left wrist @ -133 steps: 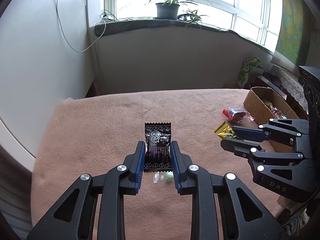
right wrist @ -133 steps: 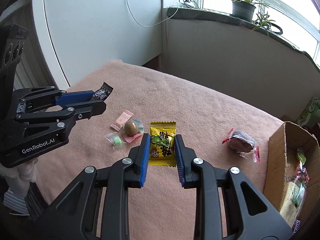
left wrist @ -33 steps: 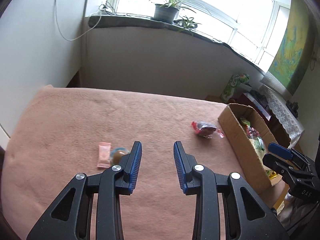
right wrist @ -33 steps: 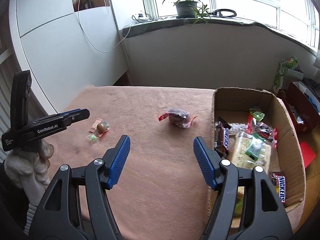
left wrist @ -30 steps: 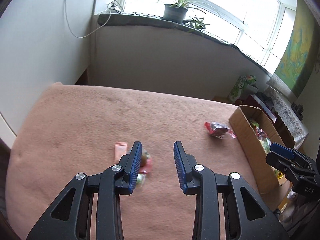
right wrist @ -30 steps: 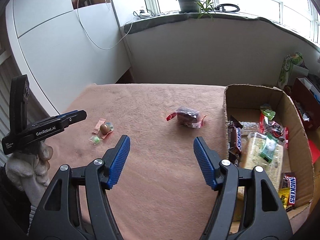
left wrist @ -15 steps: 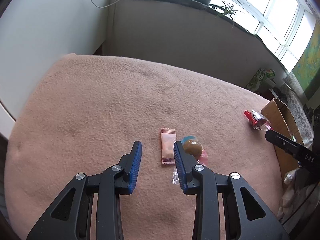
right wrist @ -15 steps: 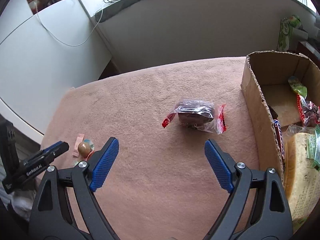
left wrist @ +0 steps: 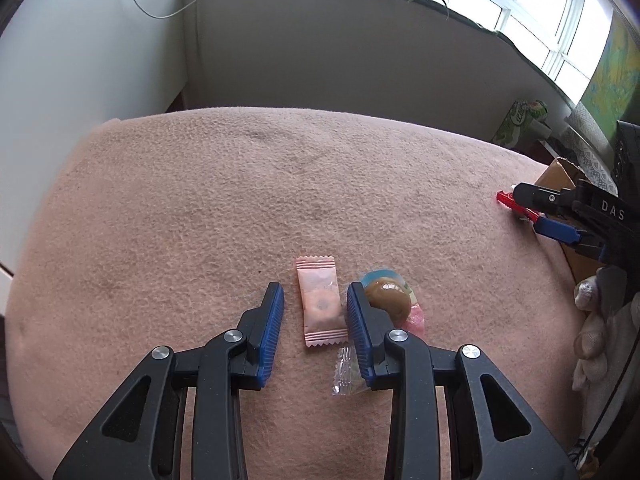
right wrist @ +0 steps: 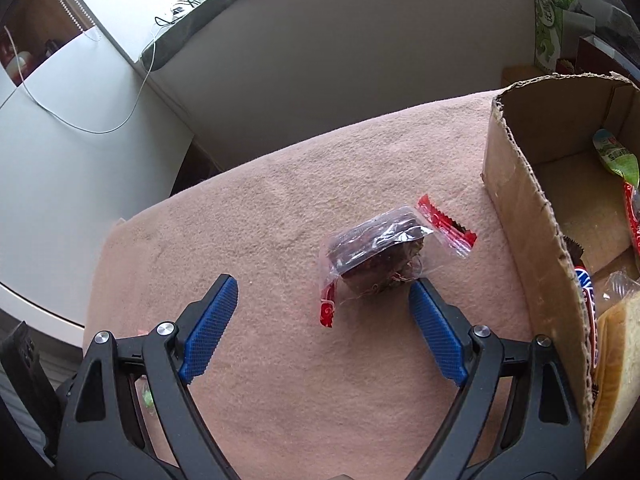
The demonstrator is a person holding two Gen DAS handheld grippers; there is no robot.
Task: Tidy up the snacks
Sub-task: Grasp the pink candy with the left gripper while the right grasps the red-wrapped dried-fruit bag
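A pink sachet [left wrist: 320,304] lies flat on the pink blanket [left wrist: 240,200], between the fingers of my left gripper [left wrist: 315,294]. The jaws stand open, with a gap on both sides of the sachet. A round brown candy [left wrist: 388,300] sits just outside the right finger, and a clear-wrapped green sweet [left wrist: 346,372] lies under it. My right gripper [right wrist: 322,286] is wide open and low over the blanket. A dark snack in a clear wrapper with red ends [right wrist: 376,256] lies just beyond its fingertips, close to the right one. No pad touches it.
An open cardboard box [right wrist: 520,208] with several snacks in it stands at the blanket's right edge, close to my right finger. My right gripper [left wrist: 560,216] shows at the right of the left wrist view, with a gloved hand [left wrist: 600,320] below it. Walls lie behind the table.
Both grippers came down from near the box toward the blanket. The left now straddles the pink sachet. The right's jaws widened and closed in on the dark snack. The packets held earlier are gone.
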